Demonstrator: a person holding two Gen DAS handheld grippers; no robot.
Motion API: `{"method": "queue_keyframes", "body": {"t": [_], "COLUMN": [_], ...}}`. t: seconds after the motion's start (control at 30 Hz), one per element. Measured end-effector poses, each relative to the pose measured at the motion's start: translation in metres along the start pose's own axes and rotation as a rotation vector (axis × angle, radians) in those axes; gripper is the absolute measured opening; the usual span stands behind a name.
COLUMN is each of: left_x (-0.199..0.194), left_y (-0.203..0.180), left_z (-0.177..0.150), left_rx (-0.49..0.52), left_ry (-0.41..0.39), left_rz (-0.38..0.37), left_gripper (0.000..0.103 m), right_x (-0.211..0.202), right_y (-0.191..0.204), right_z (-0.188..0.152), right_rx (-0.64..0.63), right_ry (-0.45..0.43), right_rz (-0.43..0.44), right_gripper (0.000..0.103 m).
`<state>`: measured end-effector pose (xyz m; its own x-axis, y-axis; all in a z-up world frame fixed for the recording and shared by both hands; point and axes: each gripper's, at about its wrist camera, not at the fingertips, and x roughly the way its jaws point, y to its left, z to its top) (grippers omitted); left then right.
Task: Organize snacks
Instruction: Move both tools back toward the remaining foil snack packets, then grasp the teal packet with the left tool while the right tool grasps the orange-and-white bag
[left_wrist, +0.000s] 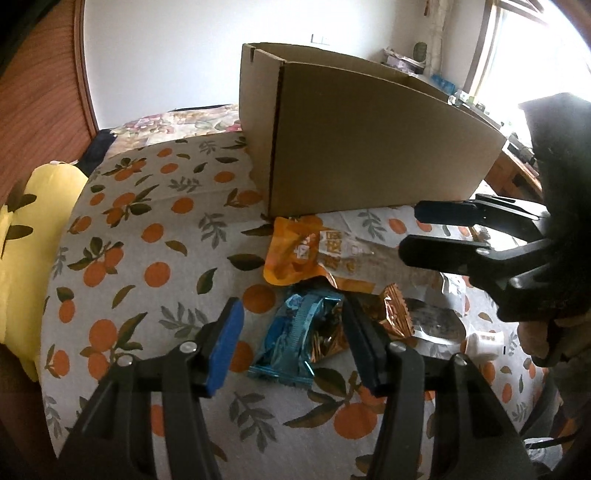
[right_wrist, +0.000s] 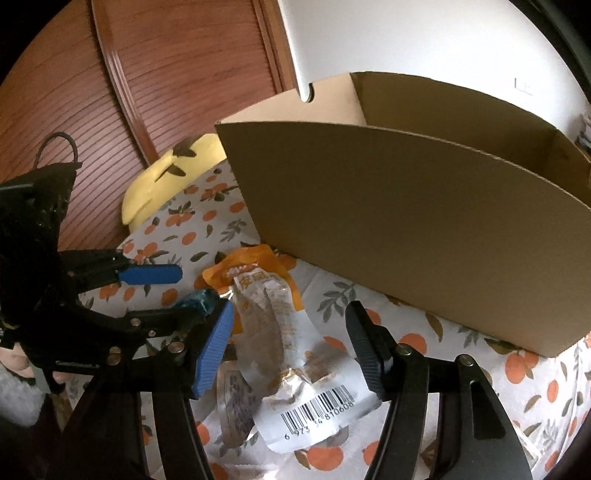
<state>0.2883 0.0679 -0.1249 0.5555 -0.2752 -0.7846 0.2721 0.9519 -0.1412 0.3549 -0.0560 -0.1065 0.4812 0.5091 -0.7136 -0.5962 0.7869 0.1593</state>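
Several snack packets lie on an orange-print cloth (left_wrist: 147, 240) in front of an open cardboard box (left_wrist: 369, 147) (right_wrist: 406, 240). My left gripper (left_wrist: 293, 347) is open and low over a blue packet (left_wrist: 295, 339), which lies between its fingers; the blue pad stands apart from it. My right gripper (right_wrist: 290, 343) is open around a clear-and-white packet with a barcode (right_wrist: 291, 354), its pads not pressing. An orange packet (left_wrist: 295, 254) (right_wrist: 251, 266) lies by the box wall. Each gripper shows in the other's view: the right gripper (left_wrist: 412, 232), the left gripper (right_wrist: 195, 291).
A copper-coloured wrapper (left_wrist: 397, 314) and a small white cup (left_wrist: 484, 343) lie to the right of the blue packet. A yellow pillow (left_wrist: 33, 221) (right_wrist: 166, 177) sits at the cloth's left edge, against a wooden panel (right_wrist: 166, 74). A window and cluttered shelf are behind.
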Motion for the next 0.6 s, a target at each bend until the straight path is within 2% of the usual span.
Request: {"method": "queue_keyframes", "body": {"t": [0.1,0.23,0.4,0.6], "left_x": [-0.001,-0.003,-0.006,0.004], "left_y": [0.000,-0.004,0.003,0.006], "left_z": [-0.001,-0.003,-0.004,-0.008], "left_rx": [-0.004,0.015,-0.001,0.002], "left_ry": [-0.005,-0.013,-0.012,0.033], "left_rz": [-0.023,-0.016,0.010,0.020], "left_gripper": [0.044,0.033,0.030,0.031], "right_x": [0.004,0.009,0.020,0.029], "right_y": [-0.001,0.000,0.007,0.008], "right_z": [0.000,0.001,-0.001,0.001], "right_rx": [-0.004,-0.012,-0.060,-0.094], "right_ry": [0.008,0.034,0.076,0.107], "right_rz": [0.005,0.028,0.040,0.021], "right_gripper": [0.064,0.064,0.063,0.061]}}
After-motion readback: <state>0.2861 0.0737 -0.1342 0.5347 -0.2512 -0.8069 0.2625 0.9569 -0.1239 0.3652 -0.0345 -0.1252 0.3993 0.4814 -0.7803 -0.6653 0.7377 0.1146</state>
